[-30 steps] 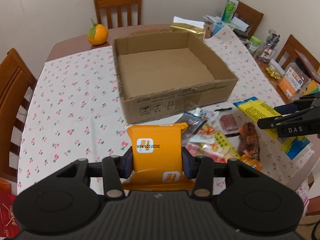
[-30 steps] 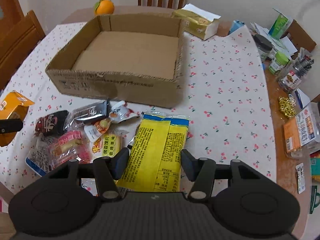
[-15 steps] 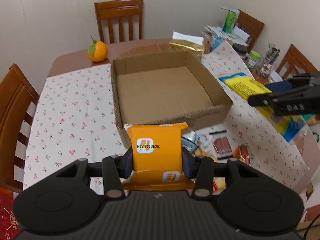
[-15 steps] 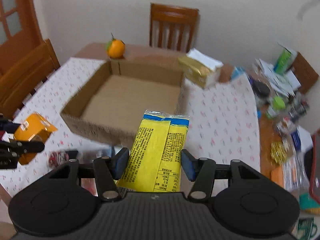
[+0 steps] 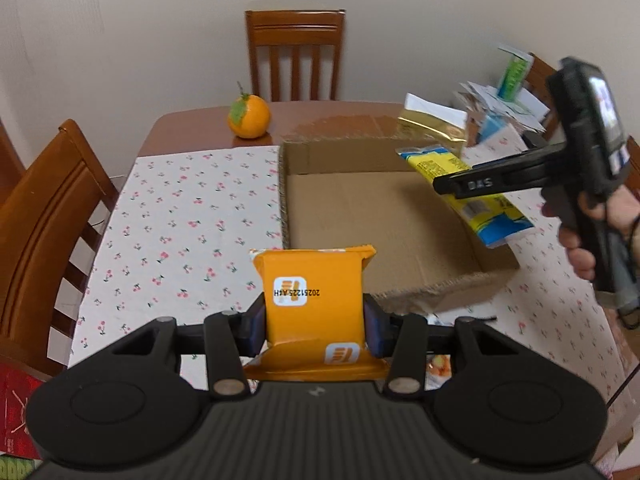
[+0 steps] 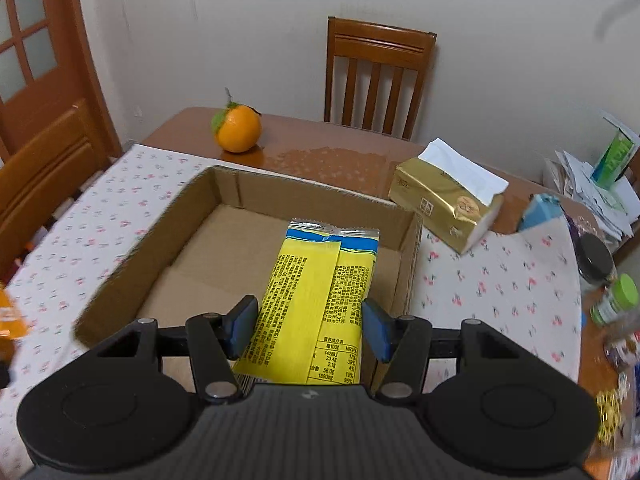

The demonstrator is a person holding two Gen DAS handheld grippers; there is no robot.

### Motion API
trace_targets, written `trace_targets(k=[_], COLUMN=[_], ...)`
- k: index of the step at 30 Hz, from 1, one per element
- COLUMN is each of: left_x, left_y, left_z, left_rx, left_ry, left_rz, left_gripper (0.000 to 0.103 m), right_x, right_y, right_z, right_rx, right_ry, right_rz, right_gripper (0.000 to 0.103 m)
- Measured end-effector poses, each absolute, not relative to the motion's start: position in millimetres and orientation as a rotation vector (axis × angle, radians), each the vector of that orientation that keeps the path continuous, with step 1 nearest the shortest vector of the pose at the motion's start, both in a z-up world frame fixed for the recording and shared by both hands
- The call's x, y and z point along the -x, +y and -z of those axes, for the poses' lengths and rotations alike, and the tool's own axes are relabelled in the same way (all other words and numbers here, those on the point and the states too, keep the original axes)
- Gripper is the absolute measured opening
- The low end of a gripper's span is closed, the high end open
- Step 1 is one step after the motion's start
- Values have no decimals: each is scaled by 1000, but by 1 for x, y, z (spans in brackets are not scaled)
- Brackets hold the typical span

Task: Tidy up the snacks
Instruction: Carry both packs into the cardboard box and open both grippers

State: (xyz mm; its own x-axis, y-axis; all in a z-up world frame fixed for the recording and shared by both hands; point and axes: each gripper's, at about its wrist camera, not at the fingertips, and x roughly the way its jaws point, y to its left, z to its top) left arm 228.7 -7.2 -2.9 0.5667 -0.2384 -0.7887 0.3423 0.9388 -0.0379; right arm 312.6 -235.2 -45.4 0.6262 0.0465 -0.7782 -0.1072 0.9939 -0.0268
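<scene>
A yellow snack packet (image 6: 320, 300), clamped in the right gripper (image 6: 306, 330), is now being carried over the near right corner of the cardboard box (image 5: 448, 292), no longer above the table, while an orange packet (image 5: 314, 304) is being held in the left gripper (image 5: 314, 326) just short of the box's near edge, readying both for placing inside.

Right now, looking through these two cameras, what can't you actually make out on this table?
- Loose snacks in front of the cardboard box: hidden in the left wrist view behind the left gripper and its orange packet.
- Orange packet in the right wrist view: blurred and cut off by the left edge.
- Jars at the right side of the right wrist view: labels too blurred to read.
- Yellow packet: its near end is hidden under the right gripper.
</scene>
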Motion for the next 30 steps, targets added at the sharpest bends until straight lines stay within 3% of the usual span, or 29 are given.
trace_targets(k=[3, 7, 12, 24, 25, 27, 28, 29, 30], left_x=[-239, -252, -275, -356, -362, -370, -372, -371, -367], left_y=[-9, -15, -33, -94, -98, -103, -103, -103, -102], left_z=[4, 4, 6, 40, 43, 44, 44, 42, 39], left_rx=[-122, -127, -155, -197, -204, -205, -202, -201, -208], left_ry=[909, 908, 891, 893, 892, 884, 875, 856, 833], left_rz=[329, 338, 370, 416, 417, 409, 399, 382, 364], left_gripper=[46, 45, 45, 46, 47, 66, 83, 90, 91], right_x=[-333, -340, -306, -198, -192, -182, -178, -174, -171], right_y=[-235, -238, -244, -251, -251, -254, -256, -257, -258], right_z=[58, 65, 47, 35, 37, 41, 42, 44, 46], right_rx=[87, 118, 85, 21, 23, 17, 11, 8, 8], right_ry=[893, 882, 843, 831, 838, 854, 861, 871, 879], right_rz=[-73, -38, -40, 36, 42, 65, 69, 74, 89], right_gripper=[64, 87, 103, 103, 103, 103, 103, 103, 103])
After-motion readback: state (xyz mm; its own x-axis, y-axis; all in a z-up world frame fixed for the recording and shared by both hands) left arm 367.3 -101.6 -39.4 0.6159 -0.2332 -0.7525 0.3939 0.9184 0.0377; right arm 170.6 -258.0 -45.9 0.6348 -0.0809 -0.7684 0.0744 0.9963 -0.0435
